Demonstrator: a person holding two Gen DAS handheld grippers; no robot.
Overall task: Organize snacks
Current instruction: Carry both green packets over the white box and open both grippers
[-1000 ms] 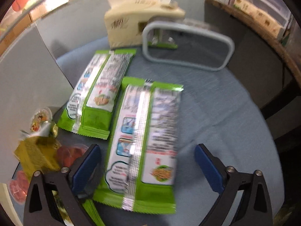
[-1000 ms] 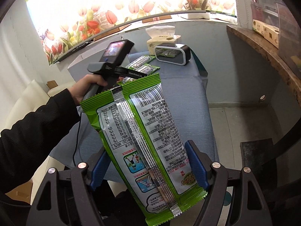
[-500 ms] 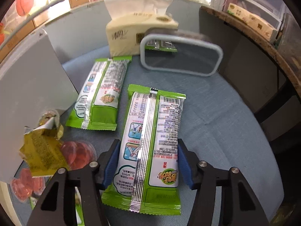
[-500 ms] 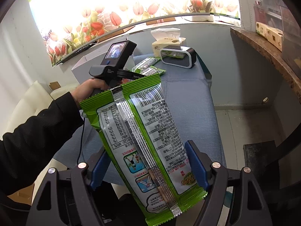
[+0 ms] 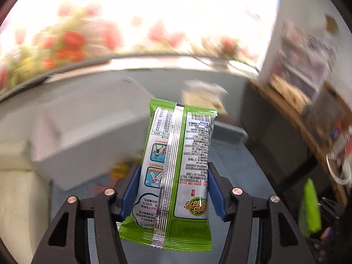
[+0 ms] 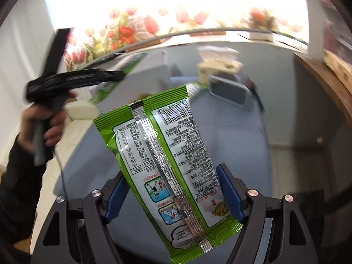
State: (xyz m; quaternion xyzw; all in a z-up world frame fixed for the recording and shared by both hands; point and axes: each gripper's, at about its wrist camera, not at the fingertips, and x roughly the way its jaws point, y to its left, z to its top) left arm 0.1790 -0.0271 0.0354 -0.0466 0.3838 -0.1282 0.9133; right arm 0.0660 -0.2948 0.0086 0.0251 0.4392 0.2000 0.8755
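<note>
Left gripper (image 5: 171,189) lifted green packet (image 5: 176,165) off table.

My left packet (image 5: 176,167): green edges, silver seam, white panels
My right packet (image 6: 169,171): green, silver strip, black barcode
My pads (image 5: 129,189): blue
Table (image 6: 237,140): pale blue cloth
Window band (image 6: 132,30): red, pink tulips

A lived-in home room: beyond the jaws, a tulip-print window blind (image 6: 154,22), tissue box (image 6: 217,66), blue-clothed table (image 6: 242,136).
</note>
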